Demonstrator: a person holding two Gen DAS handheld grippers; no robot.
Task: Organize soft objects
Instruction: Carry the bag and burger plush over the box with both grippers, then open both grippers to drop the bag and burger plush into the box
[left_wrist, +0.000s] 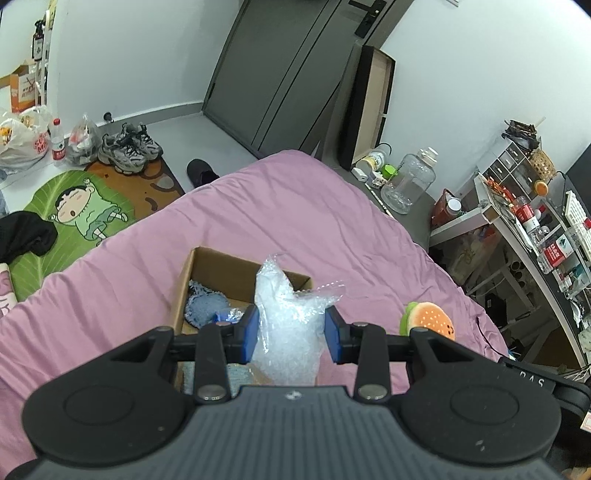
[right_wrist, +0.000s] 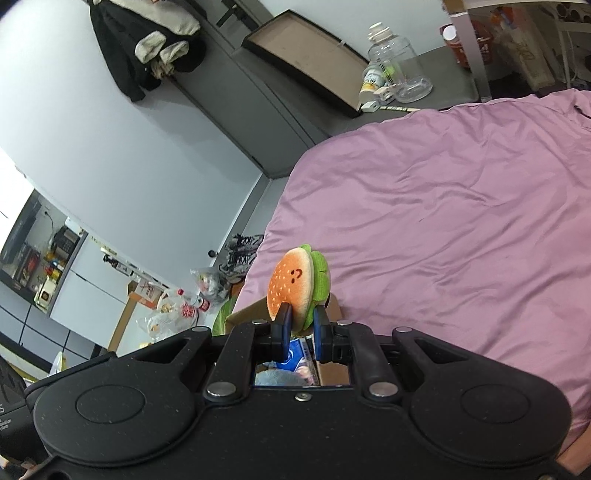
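1. The left gripper (left_wrist: 293, 332) has its jaws partly apart and pressed on a crumpled wad of clear bubble wrap (left_wrist: 291, 314); the wad bulges above and below the blue pads, and its lower end is cut off by the gripper body
2. Just beyond and below those jaws sits an open cardboard box (left_wrist: 207, 266) on the pink bed (left_wrist: 295, 206); its near wall is hidden behind the left gripper
3. Inside the box, to the left of the jaws, lies a blue knitted cloth (left_wrist: 203, 304), only partly seen, with a small blue-and-clear item beside it too small to identify
4. The right gripper (right_wrist: 301, 326) has its jaws squeezed narrow on the lower edge of a burger plush (right_wrist: 297, 286), which stands on edge above the pads, bun face to the left, green frill to the right
5. Under the right jaws a strip of the box shows through the gripper frame; blue and grey things lie in it, too cropped to name
6. In the left wrist view the plush appears just right of the left jaws, its lower part hidden
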